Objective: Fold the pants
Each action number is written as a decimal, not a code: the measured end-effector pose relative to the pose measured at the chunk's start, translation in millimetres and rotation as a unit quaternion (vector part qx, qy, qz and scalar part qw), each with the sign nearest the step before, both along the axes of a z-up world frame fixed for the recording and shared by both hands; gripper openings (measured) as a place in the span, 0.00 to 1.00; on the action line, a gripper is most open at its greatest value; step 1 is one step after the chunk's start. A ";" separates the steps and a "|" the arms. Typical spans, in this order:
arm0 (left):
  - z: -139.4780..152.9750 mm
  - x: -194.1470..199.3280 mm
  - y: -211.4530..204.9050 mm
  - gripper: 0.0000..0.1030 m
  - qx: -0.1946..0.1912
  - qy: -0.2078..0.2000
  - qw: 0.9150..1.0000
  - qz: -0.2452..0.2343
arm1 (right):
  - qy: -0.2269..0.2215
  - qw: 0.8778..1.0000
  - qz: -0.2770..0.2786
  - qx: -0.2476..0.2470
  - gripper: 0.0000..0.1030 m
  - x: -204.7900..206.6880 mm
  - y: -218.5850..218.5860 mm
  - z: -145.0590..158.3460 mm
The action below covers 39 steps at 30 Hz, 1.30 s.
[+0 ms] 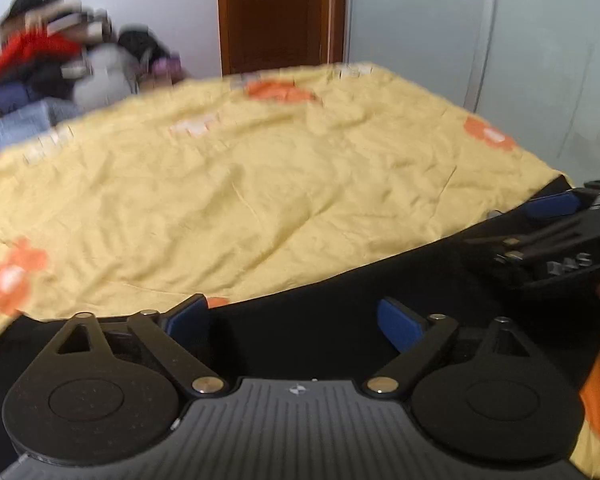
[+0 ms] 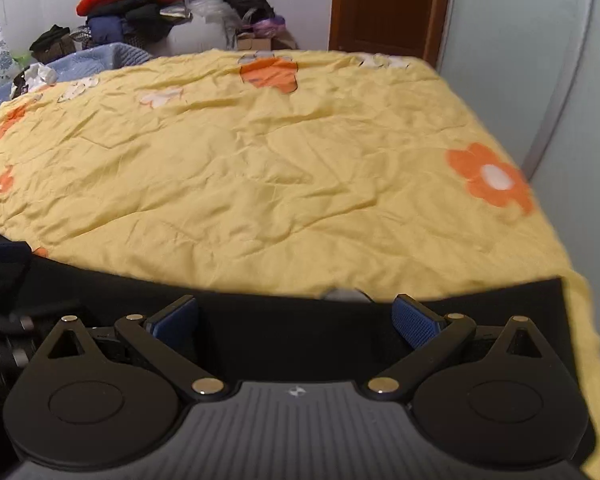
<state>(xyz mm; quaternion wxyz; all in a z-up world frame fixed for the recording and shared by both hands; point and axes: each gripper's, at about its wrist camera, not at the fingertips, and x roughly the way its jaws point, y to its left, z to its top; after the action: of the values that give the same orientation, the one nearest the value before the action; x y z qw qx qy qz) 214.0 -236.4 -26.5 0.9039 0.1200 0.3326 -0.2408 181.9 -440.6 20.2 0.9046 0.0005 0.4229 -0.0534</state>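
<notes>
Black pants lie along the near edge of a bed, seen as a dark band in both wrist views. My left gripper is open, its blue pads apart just above the black cloth. My right gripper is open too, over the pants near their right end. The right gripper also shows at the right edge of the left wrist view. Most of the pants are hidden under the grippers' bodies.
A yellow quilt with orange flowers covers the bed beyond the pants. A heap of clothes is piled at the far left by the wall. A brown door and a pale wall stand behind.
</notes>
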 end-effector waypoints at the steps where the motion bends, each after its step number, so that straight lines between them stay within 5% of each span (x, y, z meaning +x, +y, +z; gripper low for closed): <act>1: 2.9 -9.6 3.5 0.95 0.010 -0.019 1.000 -0.004 | 0.002 1.000 0.020 0.003 1.00 -11.7 2.8 4.1; 5: -0.1 -18.6 -1.6 0.97 0.033 -0.042 0.998 -0.016 | 0.050 0.996 0.070 0.018 1.00 -32.6 7.7 -8.6; 9: -11.6 2.0 -8.8 0.94 0.048 0.002 0.999 -0.004 | 0.020 0.999 0.036 0.014 1.00 -10.1 -1.5 -13.9; 12: 3.6 -3.3 18.4 0.96 0.037 -0.022 0.999 0.011 | 0.010 1.000 0.011 0.001 1.00 -3.9 6.0 -5.3; 15: 9.5 -1.0 60.0 0.99 0.046 -0.049 0.997 0.045 | 0.007 0.997 0.079 0.008 1.00 -20.5 34.6 2.7; 18: 1.3 27.2 89.5 0.99 0.058 -0.030 0.994 0.091 | 0.029 0.991 0.128 0.010 1.00 -29.0 58.9 -5.9; 20: -12.7 52.8 102.0 1.00 0.068 -0.001 0.991 0.114 | 0.019 0.991 0.129 -0.004 1.00 -25.4 66.1 -12.5; 23: -19.7 85.4 121.9 1.00 0.017 0.014 0.989 0.148 | 0.009 0.996 0.093 0.009 1.00 -8.0 57.9 -13.7; 26: -11.9 100.3 134.4 0.94 0.042 0.010 0.977 0.208 | 0.011 0.998 0.059 -0.008 1.00 -4.3 61.8 -8.8; 31: 10.8 57.9 157.4 0.96 -0.007 0.004 0.979 0.202 | 0.016 0.992 0.118 -0.030 1.00 -33.2 87.3 -8.0; 39: 10.6 -25.3 172.4 0.98 0.026 -0.016 0.984 0.175 | 0.000 0.996 0.084 0.001 1.00 -28.8 78.1 -18.0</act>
<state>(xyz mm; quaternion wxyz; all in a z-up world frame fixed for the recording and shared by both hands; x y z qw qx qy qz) 188.7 -64.0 -15.8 0.9340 0.0871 0.3398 -0.0683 153.1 -362.5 2.1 0.9058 -0.0341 0.4217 0.0229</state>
